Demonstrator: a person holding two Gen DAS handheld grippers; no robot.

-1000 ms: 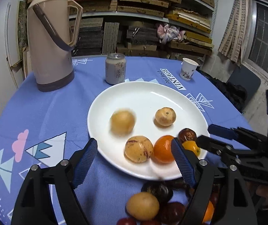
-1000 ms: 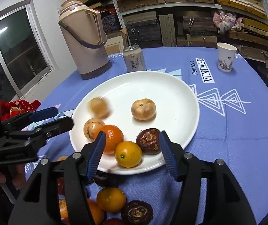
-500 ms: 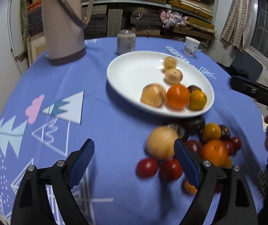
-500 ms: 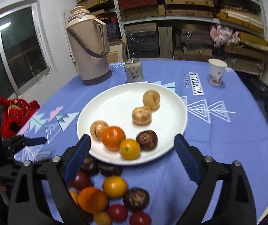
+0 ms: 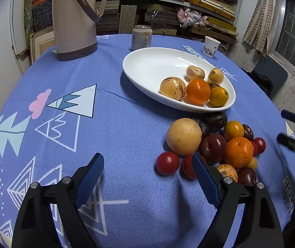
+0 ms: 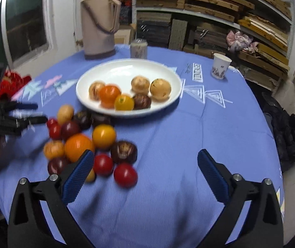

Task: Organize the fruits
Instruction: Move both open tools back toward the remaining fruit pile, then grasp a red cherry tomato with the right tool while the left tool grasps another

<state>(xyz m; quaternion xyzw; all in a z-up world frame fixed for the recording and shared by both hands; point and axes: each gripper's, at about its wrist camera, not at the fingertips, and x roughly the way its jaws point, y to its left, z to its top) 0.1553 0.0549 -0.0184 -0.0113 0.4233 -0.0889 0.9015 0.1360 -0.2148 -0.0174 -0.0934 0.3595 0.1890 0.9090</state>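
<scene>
A white plate [image 5: 147,66] [image 6: 110,72] on the blue tablecloth holds several fruits, among them an orange [image 5: 198,91] [image 6: 109,92] and a striped yellow fruit [image 5: 172,88]. A pile of loose fruits lies on the cloth in front of it: a big yellow fruit [image 5: 184,136], an orange [image 5: 238,152] [image 6: 78,147], red tomatoes [image 5: 167,163] [image 6: 125,174] and dark plums. My left gripper [image 5: 147,177] is open and empty, low over the cloth left of the pile. My right gripper [image 6: 145,170] is open and empty, right of the pile.
A tall beige thermos [image 5: 73,18] [image 6: 98,20] stands at the back left. A drink can [image 5: 141,37] [image 6: 138,48] stands behind the plate, a paper cup [image 5: 211,46] [image 6: 220,66] at the back right. Shelves of stacked boards fill the background. The table edge falls off on the right.
Both grippers have drawn back from the plate toward the near side of the table. The loose fruit pile has come fully into view. One pale fruit rolled across the plate toward the others.
</scene>
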